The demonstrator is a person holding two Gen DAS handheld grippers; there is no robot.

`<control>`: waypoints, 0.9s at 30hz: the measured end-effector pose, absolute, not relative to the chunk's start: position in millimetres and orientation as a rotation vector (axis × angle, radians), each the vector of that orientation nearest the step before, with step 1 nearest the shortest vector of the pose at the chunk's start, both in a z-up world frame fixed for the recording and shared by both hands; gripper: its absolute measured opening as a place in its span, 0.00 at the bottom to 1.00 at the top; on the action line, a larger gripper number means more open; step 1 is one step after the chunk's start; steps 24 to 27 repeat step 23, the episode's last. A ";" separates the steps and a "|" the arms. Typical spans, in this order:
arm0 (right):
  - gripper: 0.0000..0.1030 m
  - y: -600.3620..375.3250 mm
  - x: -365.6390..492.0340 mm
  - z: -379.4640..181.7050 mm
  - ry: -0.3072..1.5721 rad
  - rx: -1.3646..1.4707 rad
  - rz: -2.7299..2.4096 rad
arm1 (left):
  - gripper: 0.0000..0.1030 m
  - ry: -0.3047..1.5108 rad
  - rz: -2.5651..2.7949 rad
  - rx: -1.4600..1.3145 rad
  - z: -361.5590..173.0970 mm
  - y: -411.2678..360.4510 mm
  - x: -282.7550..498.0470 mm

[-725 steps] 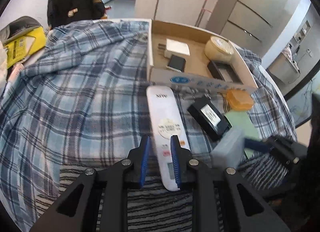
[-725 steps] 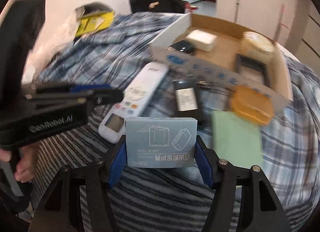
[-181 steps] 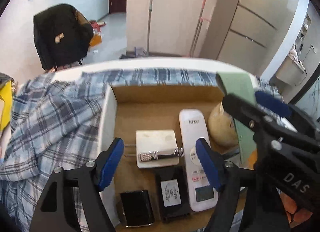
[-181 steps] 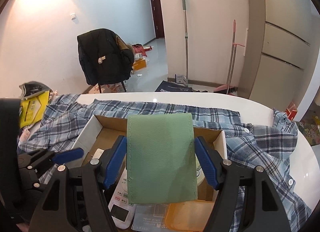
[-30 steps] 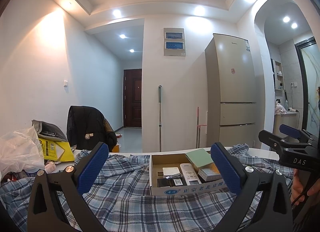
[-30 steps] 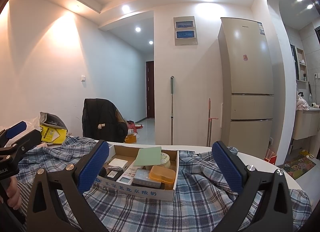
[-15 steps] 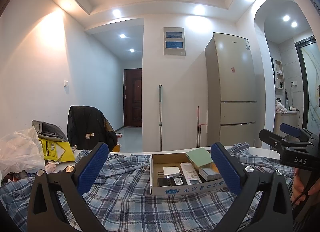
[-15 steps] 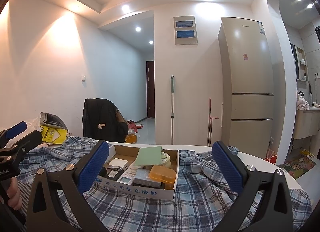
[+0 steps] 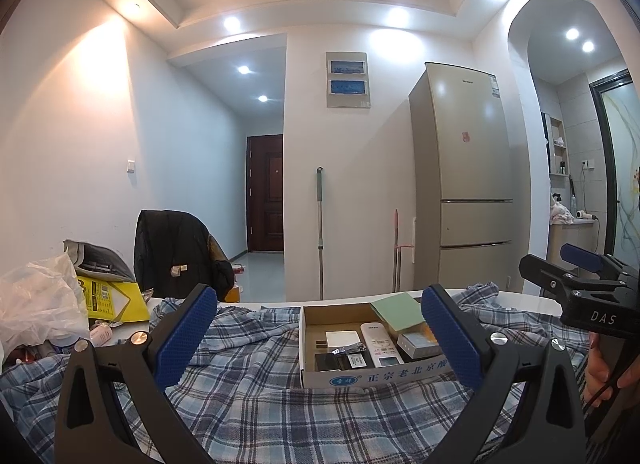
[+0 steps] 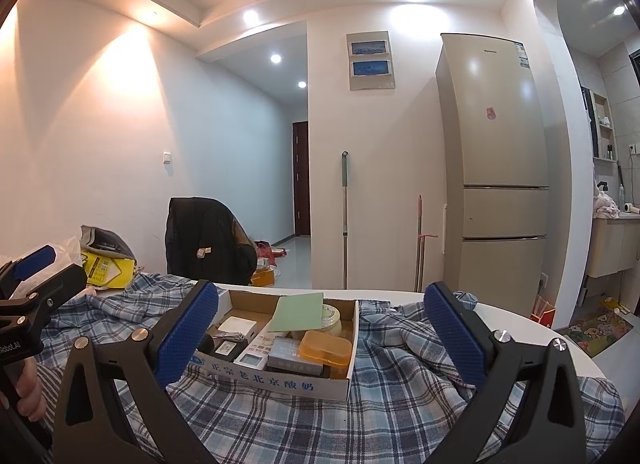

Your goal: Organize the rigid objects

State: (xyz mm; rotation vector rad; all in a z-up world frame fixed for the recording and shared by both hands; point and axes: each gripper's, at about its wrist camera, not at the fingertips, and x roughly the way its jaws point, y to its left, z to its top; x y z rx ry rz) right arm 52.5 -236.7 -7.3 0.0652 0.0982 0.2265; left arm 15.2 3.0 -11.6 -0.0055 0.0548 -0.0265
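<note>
A cardboard box [image 9: 372,375] sits on the plaid cloth, also in the right wrist view [image 10: 276,378]. Inside lie a white remote [image 9: 380,344], a white adapter [image 9: 341,338], a green card [image 10: 298,312], an orange case [image 10: 325,348], a grey-blue box [image 10: 290,352], a tape roll [image 10: 331,316] and black items [image 9: 328,362]. My left gripper [image 9: 320,340] is open and empty, held back from the box. My right gripper [image 10: 320,338] is open and empty, also held back. Each gripper shows in the other's view, the right [image 9: 580,284] and the left [image 10: 36,276].
A blue plaid cloth [image 9: 260,404] covers the round white table [image 10: 520,316]. A plastic bag [image 9: 36,304] and a yellow pack [image 9: 108,300] lie at the far left. A chair with a black jacket [image 10: 208,248], a mop [image 10: 344,220] and a fridge [image 10: 496,168] stand behind.
Over the last second nearly nothing moved; both grippers stay open and drawn back. Earlier the remote, the grey-blue box and the green card went into the box.
</note>
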 end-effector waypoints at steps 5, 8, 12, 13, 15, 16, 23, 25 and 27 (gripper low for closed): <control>1.00 -236.9 52.9 -7.4 0.099 0.066 0.227 | 1.00 0.066 -0.028 0.000 -12.5 3.1 16.9; 1.00 -236.9 52.8 -7.4 0.098 0.066 0.227 | 1.00 0.067 -0.029 0.001 -11.9 1.9 17.8; 1.00 -236.5 52.6 -7.2 0.097 0.065 0.226 | 1.00 0.066 -0.029 0.001 -12.0 2.0 17.7; 1.00 -237.0 52.6 -6.6 0.096 0.065 0.226 | 1.00 0.066 -0.030 0.001 -12.1 2.3 17.7; 1.00 -236.9 52.6 -6.0 0.096 0.065 0.226 | 1.00 0.066 -0.029 0.001 -12.0 2.0 17.7; 1.00 -237.1 52.5 -6.1 0.096 0.065 0.226 | 1.00 0.065 -0.029 0.001 -12.0 1.9 17.7; 1.00 -237.9 47.7 -4.1 0.069 0.062 0.223 | 1.00 0.066 -0.027 -0.002 -11.0 1.6 18.0; 1.00 -237.9 47.7 -4.1 0.069 0.062 0.223 | 1.00 0.066 -0.027 -0.002 -11.0 1.6 18.0; 1.00 -237.9 47.7 -4.1 0.069 0.062 0.223 | 1.00 0.066 -0.027 -0.002 -11.0 1.6 18.0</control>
